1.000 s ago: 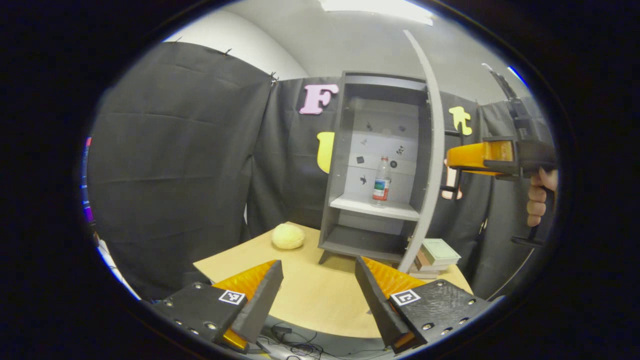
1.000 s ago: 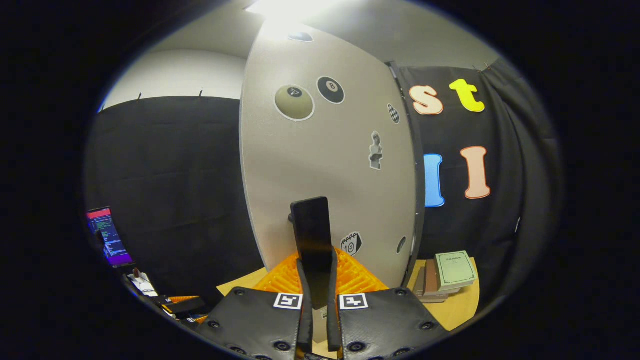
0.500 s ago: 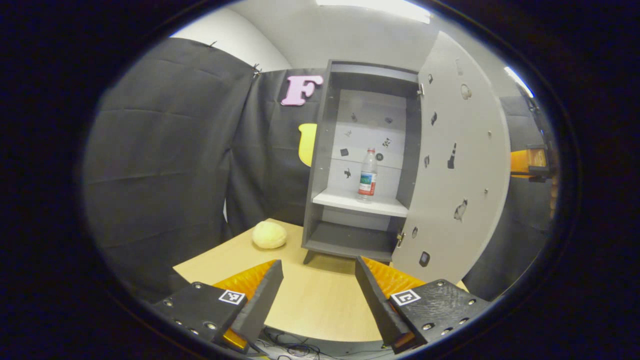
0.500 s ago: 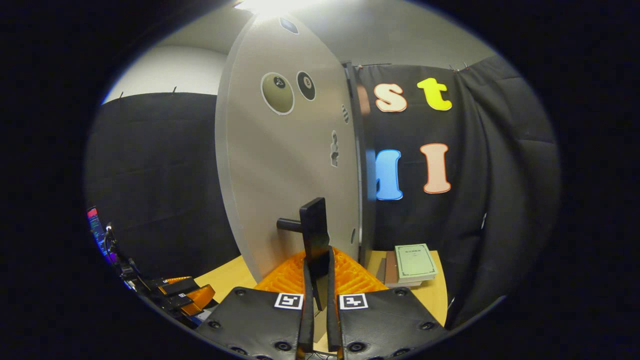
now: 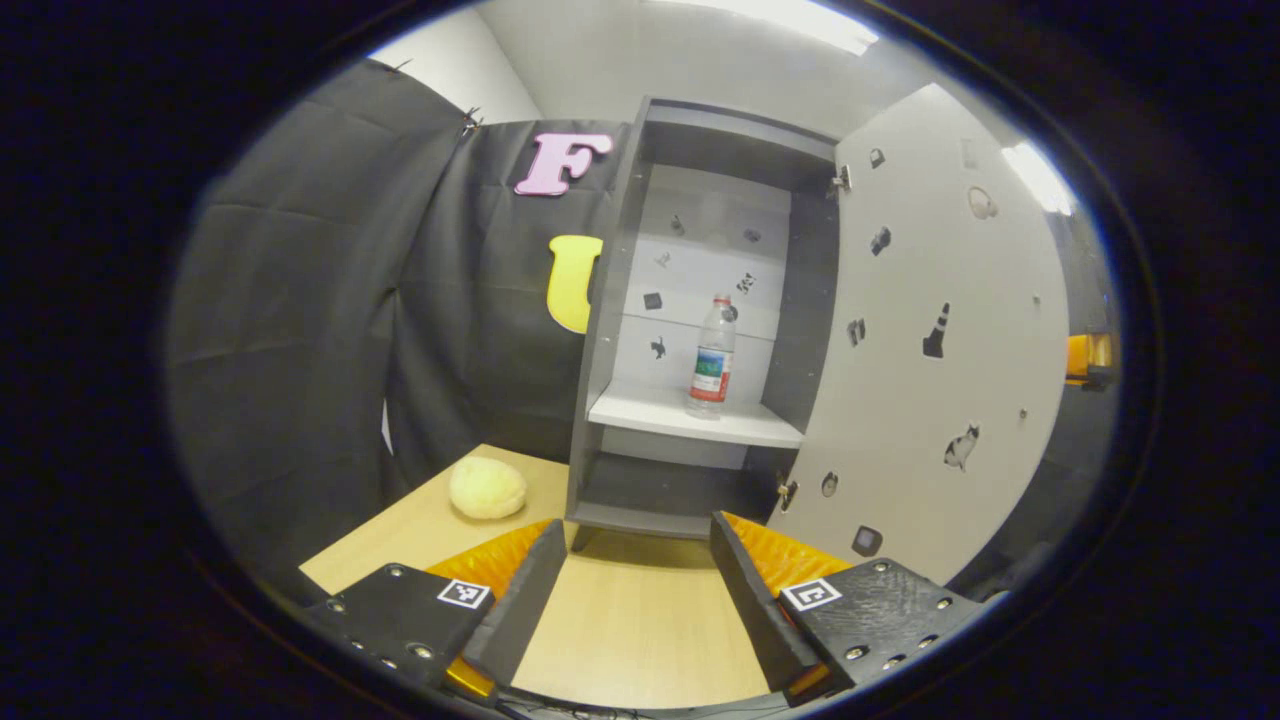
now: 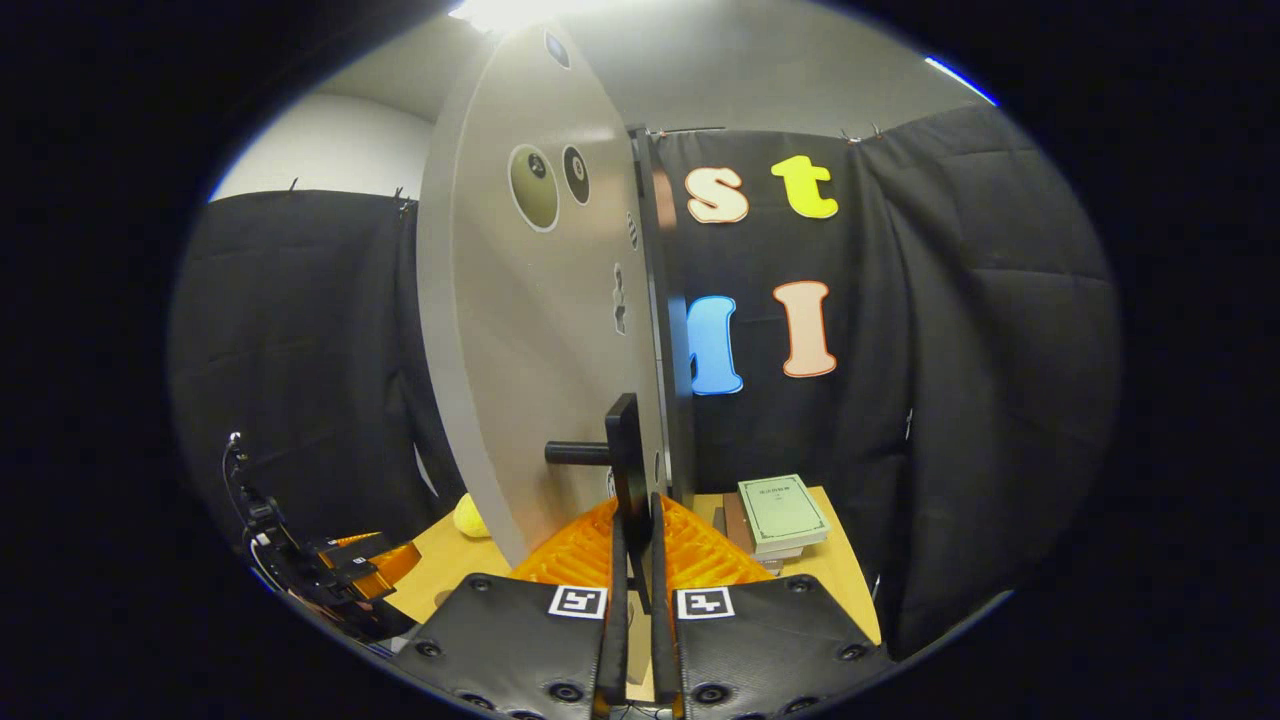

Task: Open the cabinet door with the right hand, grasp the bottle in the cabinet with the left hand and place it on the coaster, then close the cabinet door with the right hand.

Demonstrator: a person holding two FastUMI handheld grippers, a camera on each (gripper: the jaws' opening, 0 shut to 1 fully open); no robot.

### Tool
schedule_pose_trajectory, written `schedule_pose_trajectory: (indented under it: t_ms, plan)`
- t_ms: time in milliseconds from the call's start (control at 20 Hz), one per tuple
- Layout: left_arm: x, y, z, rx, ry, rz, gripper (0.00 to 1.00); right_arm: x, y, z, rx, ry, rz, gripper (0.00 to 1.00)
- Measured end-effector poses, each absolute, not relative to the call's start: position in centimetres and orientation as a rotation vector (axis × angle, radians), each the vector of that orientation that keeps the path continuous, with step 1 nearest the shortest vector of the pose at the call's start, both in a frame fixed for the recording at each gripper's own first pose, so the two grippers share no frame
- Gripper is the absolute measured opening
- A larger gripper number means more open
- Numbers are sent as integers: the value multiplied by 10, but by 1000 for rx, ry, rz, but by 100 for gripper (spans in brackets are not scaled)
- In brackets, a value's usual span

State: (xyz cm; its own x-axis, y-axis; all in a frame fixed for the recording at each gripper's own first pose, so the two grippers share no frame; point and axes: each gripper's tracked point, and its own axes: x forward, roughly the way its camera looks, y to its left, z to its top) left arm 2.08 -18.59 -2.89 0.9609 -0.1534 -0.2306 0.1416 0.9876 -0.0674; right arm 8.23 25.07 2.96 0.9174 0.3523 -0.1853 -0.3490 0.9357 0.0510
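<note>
So over the last second the cabinet door (image 5: 940,340) swung from edge-on to wide open, and the left tongs (image 5: 632,590) crept closer to the cabinet (image 5: 610,300). Right tongs (image 6: 632,570) are pinching the door's black handle (image 6: 627,470), fingers pressed tight on it. Left tongs are spread wide with nothing between them, low over the table (image 5: 630,620). Straight ahead and above them the bottle (image 5: 711,358) stands upright on the white shelf (image 5: 690,415). A yellow round thing (image 5: 487,488) sits ahead to their left, maybe the coaster, can't tell. Door-opening looks basically done; next, the left tongs need to rise and go forward around the bottle.
</note>
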Motion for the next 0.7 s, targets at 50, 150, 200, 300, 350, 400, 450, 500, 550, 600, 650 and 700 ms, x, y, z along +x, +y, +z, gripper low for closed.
schedule_pose_trajectory:
  t_ms: [50, 150, 200, 300, 350, 400, 450, 500, 550, 600, 650, 700]
  plan:
    - [33, -181, -29, -50, 238, -165, 87, 81, 251, 33, 55, 190, 354, 11]
    - [50, -172, -30, -49, 238, -195, 87, 72, 249, 35, 63, 178, 347, 12]
    - [59, -168, -30, -46, 241, -209, 87, 64, 245, 34, 48, 178, 346, 12]
    - [77, -165, -28, -41, 244, -249, 87, 50, 231, 39, 34, 151, 293, 12]
    - [87, -166, -26, -37, 242, -273, 87, 43, 222, 41, 38, 137, 251, 11]
    - [94, -166, -25, -27, 242, -296, 90, 37, 211, 45, 50, 124, 203, 10]
    - [102, -168, -22, -15, 238, -321, 90, 33, 200, 48, 68, 110, 153, 8]
    - [109, -171, -18, -6, 228, -346, 87, 28, 189, 52, 84, 90, 104, 8]
    - [117, -176, -13, -2, 221, -370, 87, 27, 177, 56, 93, 79, 47, 8]
    - [123, -180, -9, -2, 218, -389, 88, 25, 166, 58, 92, 73, 3, 8]
    - [131, -185, -3, -11, 222, -402, 90, 25, 155, 59, 81, 64, -37, 8]
    - [137, -193, 6, -28, 220, -423, 88, 27, 146, 65, 69, 54, -70, 8]
